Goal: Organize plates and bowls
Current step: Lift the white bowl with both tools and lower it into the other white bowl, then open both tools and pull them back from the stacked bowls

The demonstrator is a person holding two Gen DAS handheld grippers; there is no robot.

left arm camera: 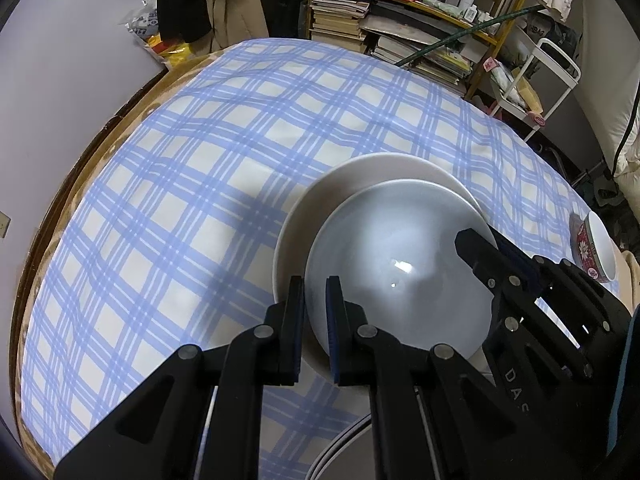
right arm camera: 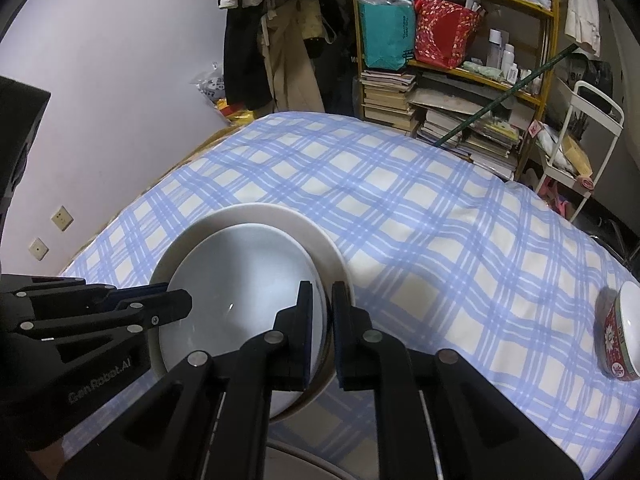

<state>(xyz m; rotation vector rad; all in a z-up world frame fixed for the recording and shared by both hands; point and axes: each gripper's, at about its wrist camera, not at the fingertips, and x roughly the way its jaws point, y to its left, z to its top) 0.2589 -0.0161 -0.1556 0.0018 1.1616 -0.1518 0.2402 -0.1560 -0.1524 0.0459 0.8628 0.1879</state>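
Sitting over a cream plate (left arm camera: 320, 188), the pale blue plate (left arm camera: 392, 248) has the left gripper (left arm camera: 316, 320) pinching one rim and the right gripper (right arm camera: 322, 320) the opposite. Open checked tablecloth (right arm camera: 420, 208) beyond; a red-patterned bowl (right arm camera: 618, 336) sits far right of the plates.

Left claw (left arm camera: 315, 326) pinching grey bowl (left arm camera: 396, 264) rim over plate (left arm camera: 320, 200).

Bowl (left arm camera: 384, 264) nested on plate (left arm camera: 372, 168), both on bench (left arm camera: 180, 200); small bowl (right arm camera: 620, 332) lying tipped well to the right; bookshelf (right arm camera: 452, 80) behind bench; cart (right arm camera: 580, 152) right of bookshelf.
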